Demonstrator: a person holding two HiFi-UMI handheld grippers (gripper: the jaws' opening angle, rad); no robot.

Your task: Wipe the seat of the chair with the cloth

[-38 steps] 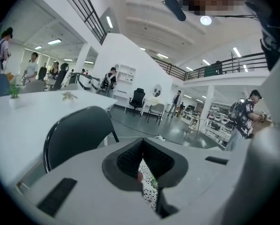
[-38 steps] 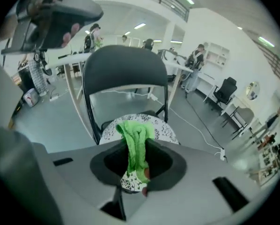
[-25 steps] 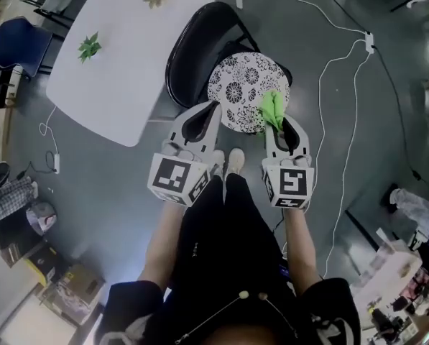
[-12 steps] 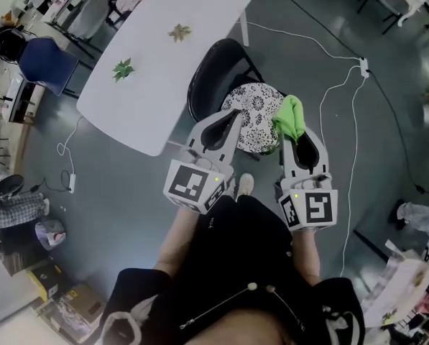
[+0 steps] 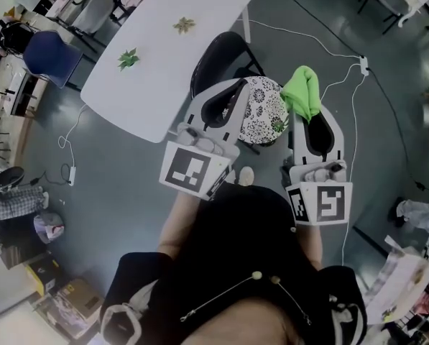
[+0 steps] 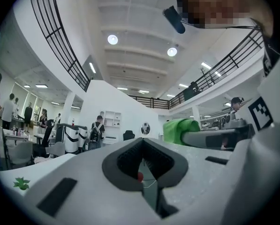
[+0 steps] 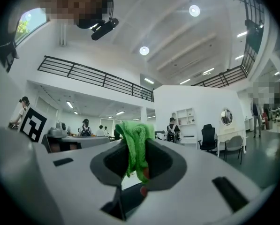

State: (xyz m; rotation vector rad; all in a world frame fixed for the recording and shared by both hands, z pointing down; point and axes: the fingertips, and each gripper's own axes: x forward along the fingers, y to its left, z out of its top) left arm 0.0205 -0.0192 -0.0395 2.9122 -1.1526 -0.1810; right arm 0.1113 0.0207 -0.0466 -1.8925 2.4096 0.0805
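My left gripper (image 5: 236,85) has its jaws pressed together on nothing, with its tip by the left edge of the patterned seat (image 5: 266,113) of the chair (image 5: 218,60). Further right, my right gripper (image 5: 311,113) pinches the green cloth (image 5: 302,88), held up beside the seat's right edge.

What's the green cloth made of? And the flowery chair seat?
The green cloth looks like soft, fuzzy fabric, maybe microfiber: it bunches in floppy folds, matte and nubbly. The chair seat looks like a printed fabric cover, black-and-white flowery pattern, not shiny; its weave is too small to see.
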